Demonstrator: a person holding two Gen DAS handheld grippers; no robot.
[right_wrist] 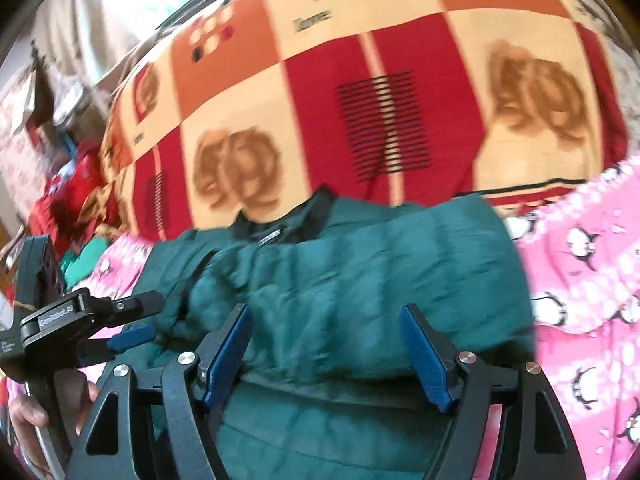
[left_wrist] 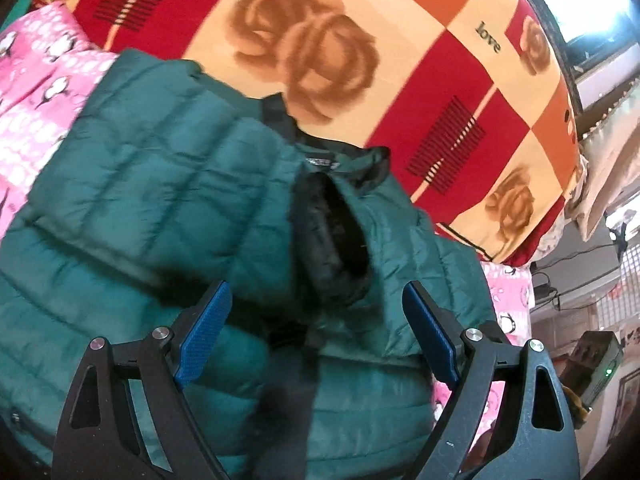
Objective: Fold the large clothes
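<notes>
A dark green quilted jacket [left_wrist: 140, 184] lies on the bed, with a sleeve folded across its body. The sleeve's cuff [left_wrist: 332, 240] shows a black furry lining, and the black-edged collar [left_wrist: 344, 160] points toward the blanket. My left gripper [left_wrist: 316, 288] hovers open just above the cuff with nothing between its blue pads. In the right wrist view the jacket [right_wrist: 360, 272] fills the middle. My right gripper [right_wrist: 326, 308] stands open over its folded bulk, holding nothing. The left gripper [right_wrist: 144, 318] shows at the left edge, held by a hand [right_wrist: 24, 412].
A red, orange and cream checked blanket [left_wrist: 400, 60] [right_wrist: 360, 100] covers the bed beyond the jacket. A pink penguin-print sheet [left_wrist: 36, 92] [right_wrist: 588, 280] lies under and beside it. Red and green clothes [right_wrist: 76, 200] are piled at the far left. Room clutter [left_wrist: 592, 360] stands past the bed's edge.
</notes>
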